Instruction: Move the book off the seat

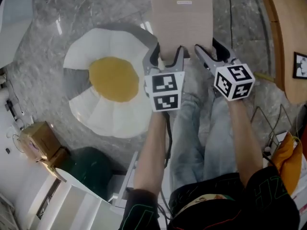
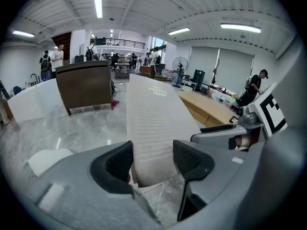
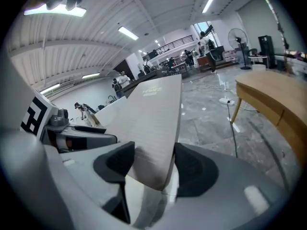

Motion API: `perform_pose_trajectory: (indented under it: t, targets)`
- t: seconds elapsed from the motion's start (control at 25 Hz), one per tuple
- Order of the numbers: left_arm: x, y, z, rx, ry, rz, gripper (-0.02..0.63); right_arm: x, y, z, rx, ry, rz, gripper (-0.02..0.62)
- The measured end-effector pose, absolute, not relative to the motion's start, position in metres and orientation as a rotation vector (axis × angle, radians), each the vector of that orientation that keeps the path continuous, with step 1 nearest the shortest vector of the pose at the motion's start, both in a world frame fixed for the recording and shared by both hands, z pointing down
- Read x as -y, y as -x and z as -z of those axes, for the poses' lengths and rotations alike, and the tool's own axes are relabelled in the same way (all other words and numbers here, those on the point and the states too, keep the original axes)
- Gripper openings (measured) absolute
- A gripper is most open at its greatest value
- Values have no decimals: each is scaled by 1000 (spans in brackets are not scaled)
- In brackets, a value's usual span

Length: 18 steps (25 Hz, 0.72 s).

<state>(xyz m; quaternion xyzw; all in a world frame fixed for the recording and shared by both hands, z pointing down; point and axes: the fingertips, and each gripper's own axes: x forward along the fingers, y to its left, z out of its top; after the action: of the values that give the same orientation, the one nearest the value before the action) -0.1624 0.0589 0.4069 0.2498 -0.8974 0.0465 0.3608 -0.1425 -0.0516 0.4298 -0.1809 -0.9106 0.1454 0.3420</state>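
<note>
A long beige book with pale lettering hangs above the grey marble floor, held by its near end. My left gripper is shut on its near left corner and my right gripper on its near right corner. The left gripper view has the book running away from between the dark pads of the left gripper. The right gripper view shows the book edge-on and tilted in the right gripper. The seat, a white fried-egg cushion with a yellow middle, lies on the floor to the left, apart from the book.
A curved wooden table stands at the right, with a cable on the floor beside it. A cardboard box and a dark green object sit at the lower left by white furniture. A brown cabinet and several people stand far off.
</note>
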Motion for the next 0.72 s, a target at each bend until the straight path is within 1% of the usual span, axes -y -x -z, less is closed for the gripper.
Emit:
perform_pose_trajectory:
  t: [0.28,0.72]
  targets:
    - [80,181,-403,2253,-816,-191,275,186,143,-426,2404,290,-454,261]
    - [281,179,-415,2103,-1092,-330,275,373,114,-438,2423,-32,-596,261]
